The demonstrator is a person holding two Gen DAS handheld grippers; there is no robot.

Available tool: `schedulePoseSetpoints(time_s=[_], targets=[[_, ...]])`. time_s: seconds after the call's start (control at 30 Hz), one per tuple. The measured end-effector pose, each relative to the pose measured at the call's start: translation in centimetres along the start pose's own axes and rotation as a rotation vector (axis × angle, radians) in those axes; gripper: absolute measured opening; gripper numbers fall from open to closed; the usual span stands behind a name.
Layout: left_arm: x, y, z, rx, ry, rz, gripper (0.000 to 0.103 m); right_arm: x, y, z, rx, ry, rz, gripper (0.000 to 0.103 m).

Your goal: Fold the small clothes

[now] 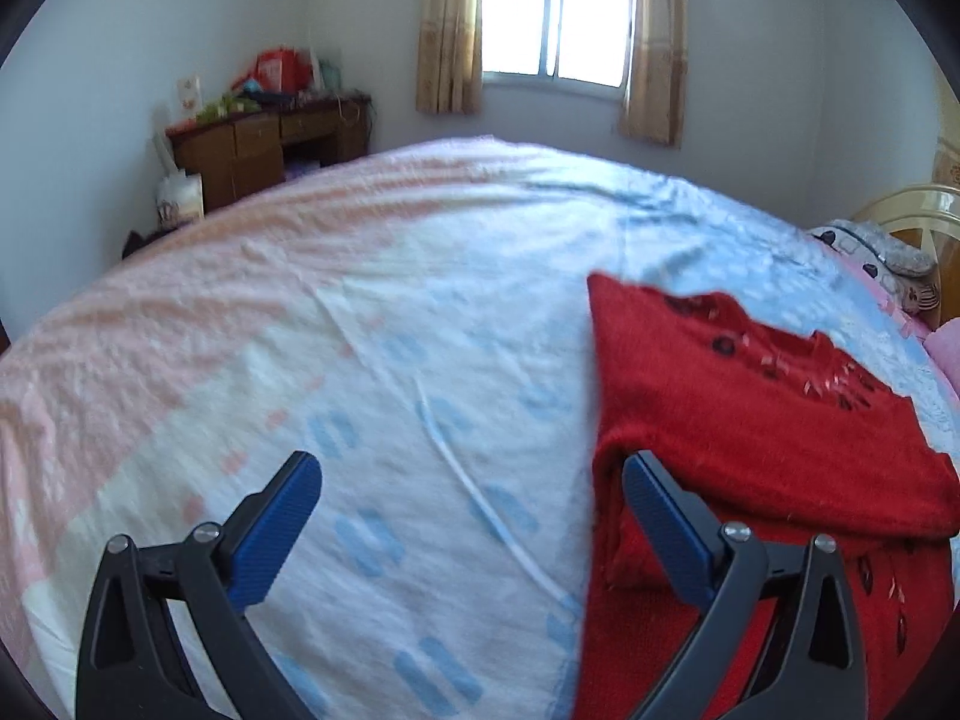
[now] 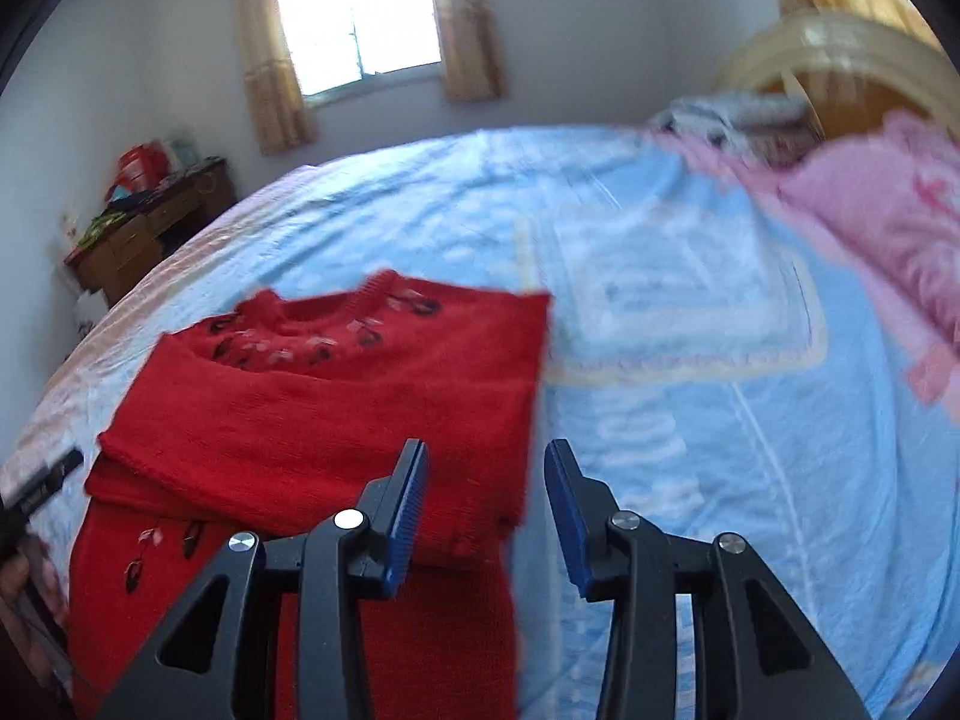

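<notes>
A small red knitted sweater with a dark flower pattern lies on the bed, its sleeves folded in over the body; it also shows in the right wrist view. My left gripper is open and empty, low over the bed at the sweater's left edge, its right finger over the red fabric. My right gripper is open and empty over the sweater's right edge, the left finger above the sweater, the right one above the sheet.
The bed has a light blue and pink patterned sheet. A pink pillow and grey cloth lie by the headboard. A wooden desk with clutter stands by the far wall, next to a window.
</notes>
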State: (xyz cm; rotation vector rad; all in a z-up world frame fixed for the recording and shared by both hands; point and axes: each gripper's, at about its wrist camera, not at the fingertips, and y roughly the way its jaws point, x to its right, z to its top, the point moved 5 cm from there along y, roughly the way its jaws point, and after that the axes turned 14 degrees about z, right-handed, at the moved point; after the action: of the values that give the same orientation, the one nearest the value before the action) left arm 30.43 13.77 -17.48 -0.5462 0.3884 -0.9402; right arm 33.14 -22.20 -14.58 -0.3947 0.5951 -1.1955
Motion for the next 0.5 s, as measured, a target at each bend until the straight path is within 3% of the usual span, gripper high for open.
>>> schedulePoseSetpoints(time_s=[0.13, 0.27, 0.5], targets=[[1.9, 1.0, 0.8, -0.007, 0.079, 0.024, 0.103, -3.0, 2.3, 0.2, -0.054, -0.076, 0.080, 0.042], [3.4, 3.0, -0.1, -0.079, 0.174, 0.064, 0.103, -2.7, 4.7, -0.8, -0.118, -0.041, 0.092, 0.042], [3.3, 3.2, -0.5, -0.088, 0.181, 0.052, 0.103, -1.1, 5.4, -2.2, -0.130, 0.000, 0.116, 0.042]])
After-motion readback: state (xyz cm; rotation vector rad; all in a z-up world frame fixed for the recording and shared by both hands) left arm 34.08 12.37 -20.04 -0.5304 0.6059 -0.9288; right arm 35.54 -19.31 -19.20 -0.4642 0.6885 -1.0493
